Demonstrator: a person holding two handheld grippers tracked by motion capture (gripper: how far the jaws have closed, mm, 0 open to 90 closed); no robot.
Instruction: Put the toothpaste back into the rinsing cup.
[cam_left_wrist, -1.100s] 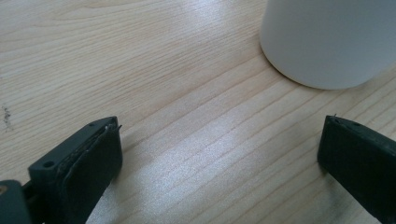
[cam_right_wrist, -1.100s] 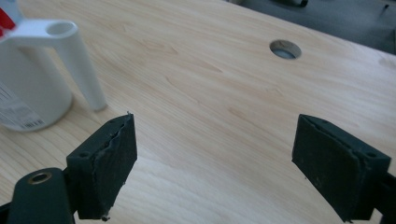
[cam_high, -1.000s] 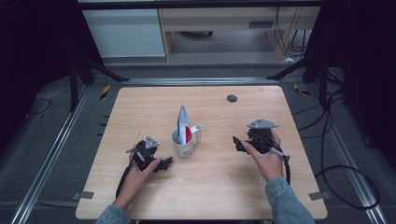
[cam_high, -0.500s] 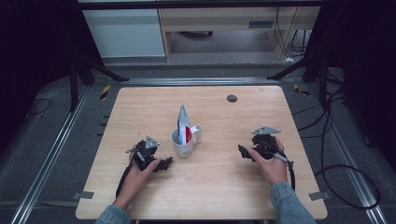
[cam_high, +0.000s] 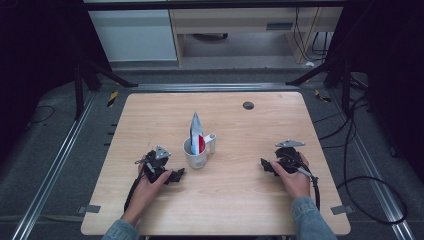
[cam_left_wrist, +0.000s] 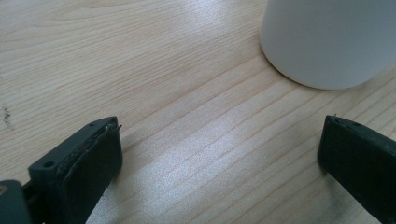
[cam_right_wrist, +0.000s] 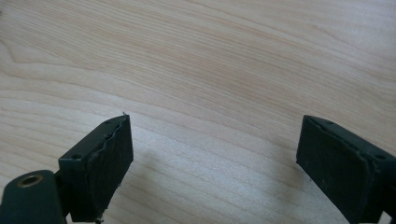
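Observation:
A white mug (cam_high: 196, 154) stands near the middle of the wooden table (cam_high: 240, 125), its handle to the right. A tall pointed grey, red and white packet (cam_high: 196, 131) sticks up out of it. My left gripper (cam_high: 176, 176) rests on the table just left of the mug, open, with bare wood between its jaws; the mug's white wall (cam_left_wrist: 327, 42) fills the upper right of the left gripper view. My right gripper (cam_high: 265, 165) lies low on the table well to the right of the mug, open. Its fingers (cam_right_wrist: 100, 163) frame nothing but wood grain.
A small dark round disc (cam_high: 248, 105) lies toward the table's far right. Black stand legs (cam_high: 95, 75) and cables (cam_high: 360, 165) lie on the floor around the table. A white cabinet (cam_high: 135, 30) stands behind it.
My right gripper has moved down and toward the front edge, settling onto the table. The left gripper, mug and packet have stayed put.

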